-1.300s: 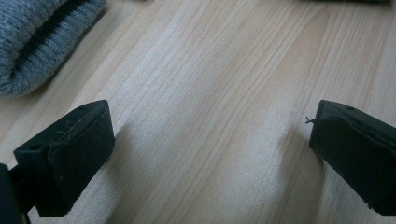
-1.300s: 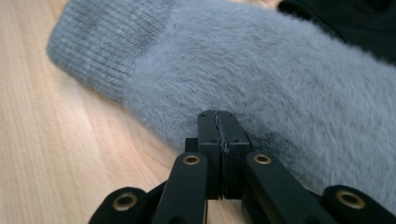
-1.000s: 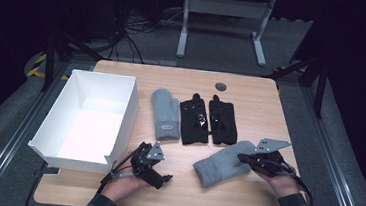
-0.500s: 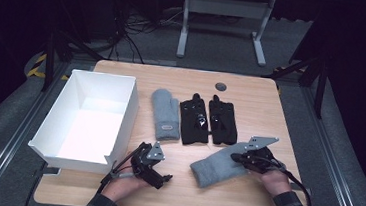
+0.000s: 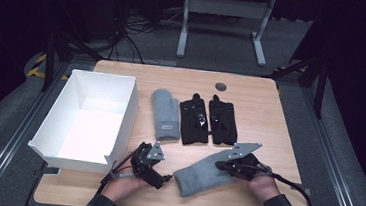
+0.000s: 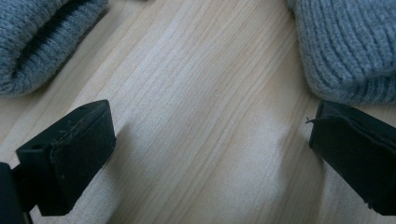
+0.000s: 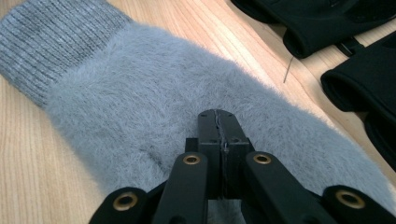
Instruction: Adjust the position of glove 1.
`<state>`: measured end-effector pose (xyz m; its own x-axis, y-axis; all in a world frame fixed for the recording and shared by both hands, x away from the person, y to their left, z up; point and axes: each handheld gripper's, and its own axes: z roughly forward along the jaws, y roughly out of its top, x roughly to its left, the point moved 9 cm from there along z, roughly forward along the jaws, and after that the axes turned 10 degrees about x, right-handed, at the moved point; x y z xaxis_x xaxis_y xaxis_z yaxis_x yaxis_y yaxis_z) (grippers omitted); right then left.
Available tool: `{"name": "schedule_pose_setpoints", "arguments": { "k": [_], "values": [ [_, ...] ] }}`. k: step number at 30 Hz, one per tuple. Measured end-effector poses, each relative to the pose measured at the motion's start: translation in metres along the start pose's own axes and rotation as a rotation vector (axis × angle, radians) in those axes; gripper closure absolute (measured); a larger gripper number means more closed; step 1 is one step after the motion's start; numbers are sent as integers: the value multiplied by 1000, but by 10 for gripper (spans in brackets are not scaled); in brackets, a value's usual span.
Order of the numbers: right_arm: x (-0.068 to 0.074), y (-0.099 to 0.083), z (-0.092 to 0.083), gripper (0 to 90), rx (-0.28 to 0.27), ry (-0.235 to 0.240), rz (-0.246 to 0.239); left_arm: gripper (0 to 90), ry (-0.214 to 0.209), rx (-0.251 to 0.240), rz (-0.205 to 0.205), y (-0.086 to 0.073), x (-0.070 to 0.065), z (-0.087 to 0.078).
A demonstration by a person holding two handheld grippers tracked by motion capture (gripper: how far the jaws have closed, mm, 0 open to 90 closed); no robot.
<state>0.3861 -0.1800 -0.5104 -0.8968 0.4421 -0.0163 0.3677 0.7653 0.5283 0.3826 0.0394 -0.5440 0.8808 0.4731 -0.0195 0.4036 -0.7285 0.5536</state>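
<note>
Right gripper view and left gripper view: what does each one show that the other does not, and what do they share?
The right gripper view alone has the right gripper with jaws pressed together on the fluffy grey mitten, whose ribbed cuff is at upper left, and the black gloves beyond it. The left gripper view alone has the left gripper with jaws wide apart over bare wood, grey knit at both upper corners. Both share the wooden table and grey knitwear.
</note>
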Motion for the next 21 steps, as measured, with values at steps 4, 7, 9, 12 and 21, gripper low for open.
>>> {"name": "schedule_pose_setpoints", "arguments": {
  "k": [4,7,9,12,21],
  "values": [
    [-2,2,-9,847,-43,-7,17,7,1,0,2,0,0,0],
    [-19,-2,-29,729,-95,-70,69,7,0,-1,-1,0,0,0],
    [-24,-4,-33,690,-107,-88,89,7,2,-1,1,0,0,0],
    [-45,-16,-44,576,-130,-152,157,8,3,-1,-2,0,0,0],
    [-99,-62,-51,367,-127,-290,328,68,9,14,-27,1,3,-3]
  ]
}}
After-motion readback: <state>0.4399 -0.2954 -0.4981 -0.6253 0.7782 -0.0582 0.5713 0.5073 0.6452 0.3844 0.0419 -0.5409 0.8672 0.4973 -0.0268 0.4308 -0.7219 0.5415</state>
